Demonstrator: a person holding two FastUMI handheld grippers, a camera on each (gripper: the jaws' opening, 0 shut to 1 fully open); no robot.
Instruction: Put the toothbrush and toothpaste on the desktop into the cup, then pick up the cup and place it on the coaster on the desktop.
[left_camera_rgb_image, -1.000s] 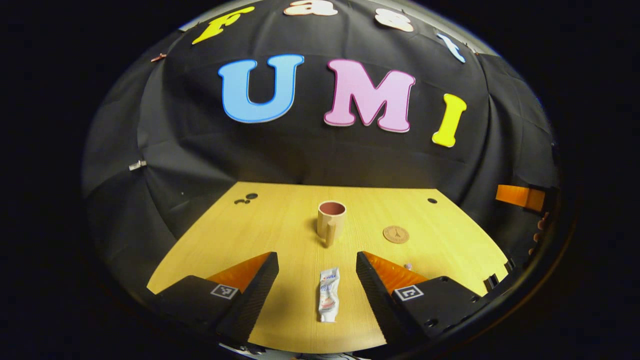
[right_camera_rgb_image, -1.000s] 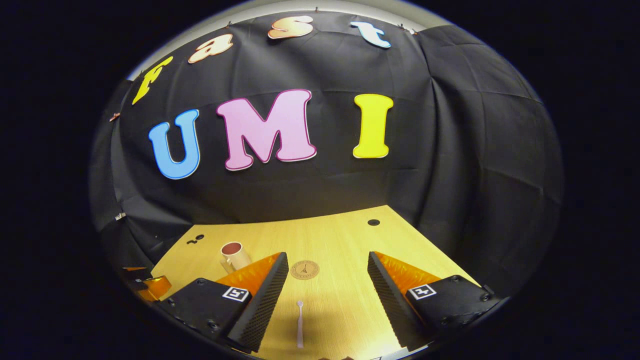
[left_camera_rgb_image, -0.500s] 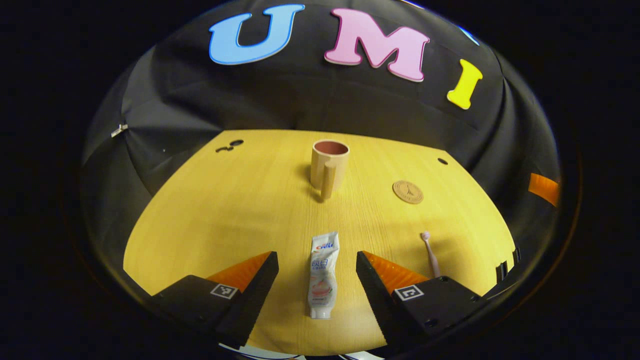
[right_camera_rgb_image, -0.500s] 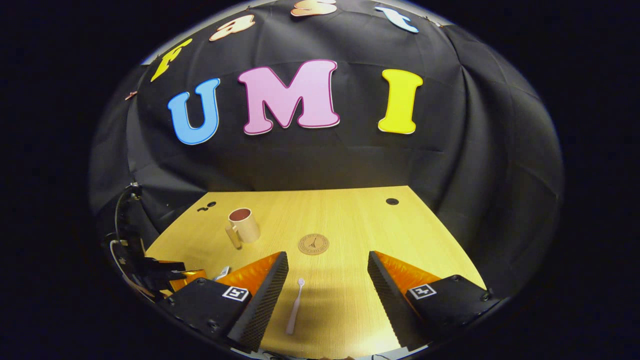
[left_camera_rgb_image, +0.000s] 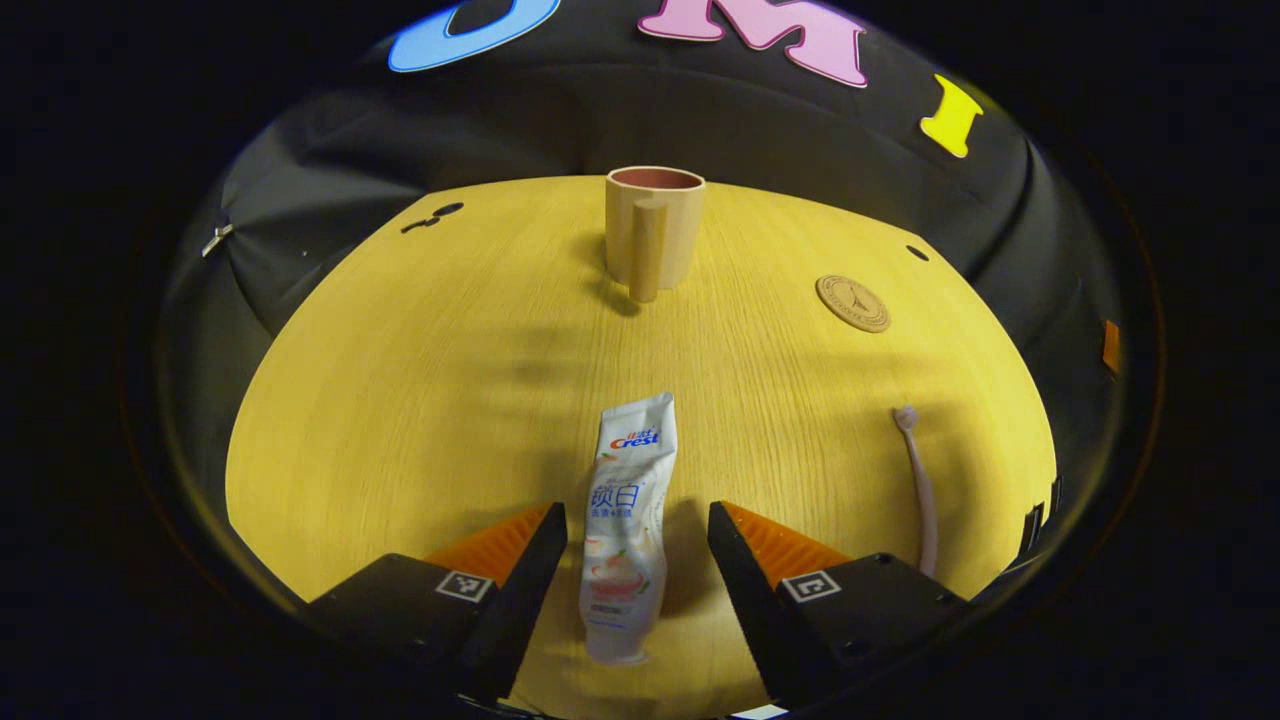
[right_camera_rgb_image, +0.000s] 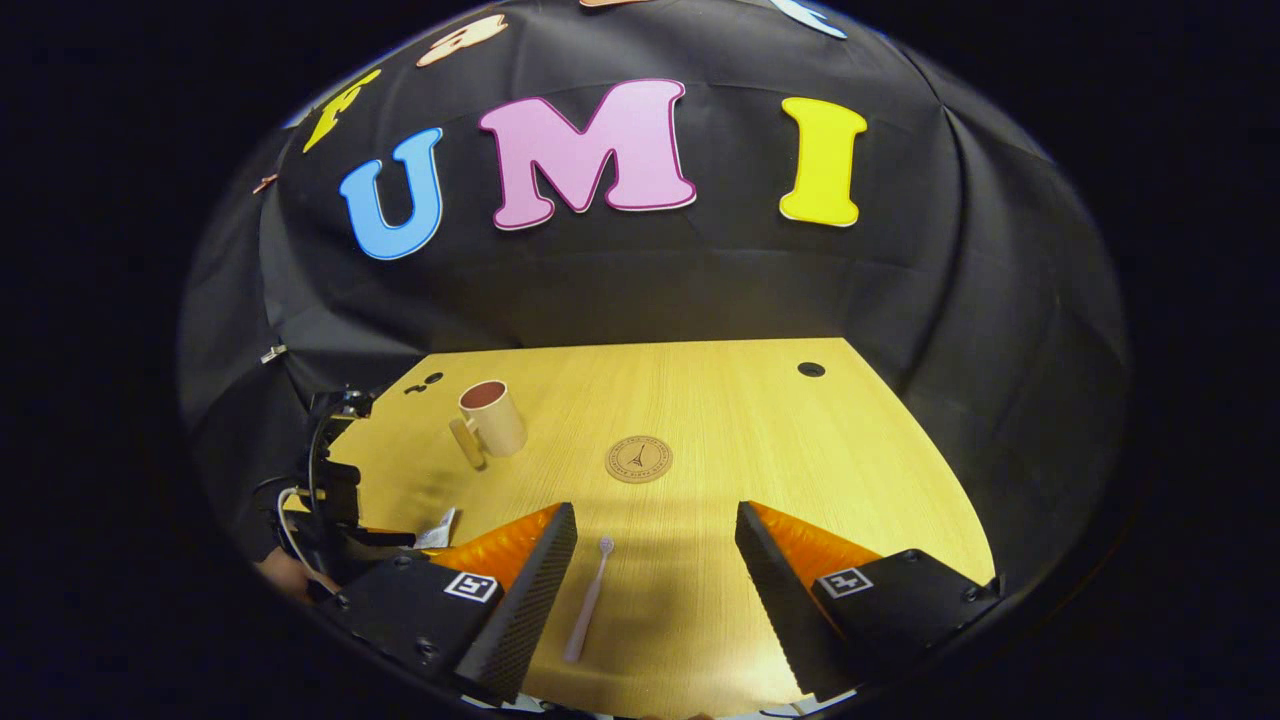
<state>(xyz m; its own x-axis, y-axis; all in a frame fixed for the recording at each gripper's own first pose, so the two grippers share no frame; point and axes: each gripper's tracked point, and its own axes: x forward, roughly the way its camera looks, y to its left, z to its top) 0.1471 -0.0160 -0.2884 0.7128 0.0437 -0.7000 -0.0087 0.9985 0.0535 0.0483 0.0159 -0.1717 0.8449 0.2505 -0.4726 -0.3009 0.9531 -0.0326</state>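
Observation:
A white toothpaste tube (left_camera_rgb_image: 627, 525) lies flat on the wooden desktop (left_camera_rgb_image: 420, 380), its lower half between the spread fingers of my open left gripper (left_camera_rgb_image: 637, 585). A beige cup (left_camera_rgb_image: 652, 227) with a handle stands upright beyond it. The round brown coaster (left_camera_rgb_image: 852, 303) lies to the cup's right. A pale pink toothbrush (left_camera_rgb_image: 920, 485) rests at the right. In the right gripper view the toothbrush (right_camera_rgb_image: 588, 600) lies between the fingers of my open right gripper (right_camera_rgb_image: 655, 600), nearer the left finger. The cup (right_camera_rgb_image: 490, 420) and coaster (right_camera_rgb_image: 638, 459) sit farther back.
The left gripper with its cables (right_camera_rgb_image: 325, 490) shows at the left edge in the right gripper view, over an end of the toothpaste (right_camera_rgb_image: 438, 528). Small dark holes (right_camera_rgb_image: 810, 369) mark the desktop's far corners. Black cloth walls close the desk's back and sides.
My left gripper has dropped and advanced, so the toothpaste now lies between its fingers. My right gripper has shifted slightly forward over the toothbrush. Both stay open.

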